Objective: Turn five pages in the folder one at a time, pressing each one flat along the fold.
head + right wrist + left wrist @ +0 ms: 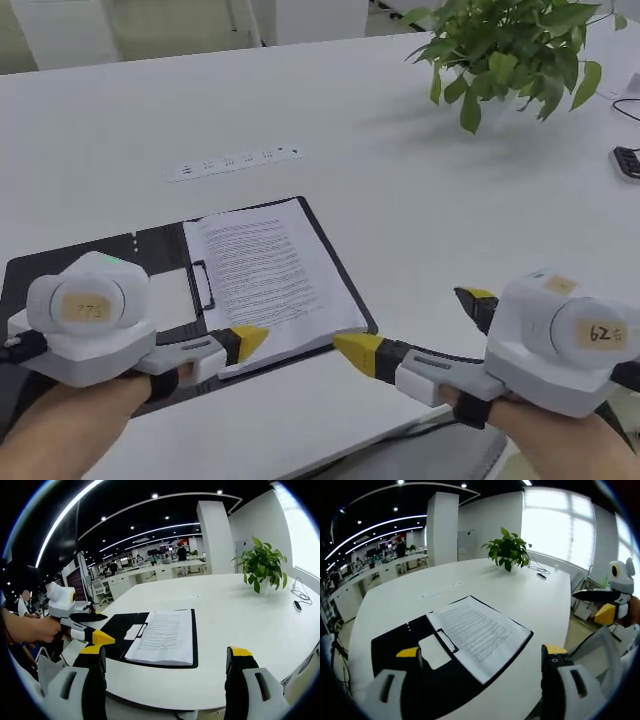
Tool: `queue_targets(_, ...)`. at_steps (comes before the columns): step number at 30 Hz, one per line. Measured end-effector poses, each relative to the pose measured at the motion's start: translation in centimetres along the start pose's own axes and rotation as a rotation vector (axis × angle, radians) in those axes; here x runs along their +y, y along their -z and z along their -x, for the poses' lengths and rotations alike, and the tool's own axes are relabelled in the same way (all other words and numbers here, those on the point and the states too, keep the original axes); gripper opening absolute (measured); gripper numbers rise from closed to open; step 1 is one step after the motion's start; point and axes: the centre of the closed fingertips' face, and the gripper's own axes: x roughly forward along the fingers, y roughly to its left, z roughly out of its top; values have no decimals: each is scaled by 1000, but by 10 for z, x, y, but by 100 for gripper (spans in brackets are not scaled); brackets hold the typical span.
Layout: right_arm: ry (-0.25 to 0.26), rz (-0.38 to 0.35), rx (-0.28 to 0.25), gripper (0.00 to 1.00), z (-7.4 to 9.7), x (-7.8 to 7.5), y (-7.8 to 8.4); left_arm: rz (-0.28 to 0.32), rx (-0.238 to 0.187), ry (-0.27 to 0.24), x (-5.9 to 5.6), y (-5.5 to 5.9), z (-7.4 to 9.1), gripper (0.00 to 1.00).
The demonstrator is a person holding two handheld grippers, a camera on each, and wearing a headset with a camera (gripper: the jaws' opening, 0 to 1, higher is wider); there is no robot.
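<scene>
Black folder [150,250] open, pgs [262,265] flat; jaws apart.

A pale yellow sticker [606,335] on the white body of the right gripper [415,322] reads "62", followed by a blurred mark. The matching sticker [88,310] on the left gripper [245,342] is too faint to read. The print on the printed white page [265,265] is too small to read.

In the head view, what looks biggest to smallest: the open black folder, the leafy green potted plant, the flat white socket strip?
1. open black folder
2. leafy green potted plant, farther off and cropped
3. flat white socket strip
</scene>
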Motion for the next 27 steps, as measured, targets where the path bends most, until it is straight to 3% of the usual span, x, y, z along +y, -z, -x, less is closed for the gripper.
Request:
queue_targets(7, 12, -2, -3, 100, -1, 0, -1, -6, 31, 28, -5, 10, -13, 94)
queue_targets(19, 24, -7, 8, 100, -2, 2, 4, -22, 43, 65, -9, 14, -40, 95)
queue_targets(27, 35, -13, 12, 100, -3, 0, 4, -44, 52, 103, -25, 15, -64, 93)
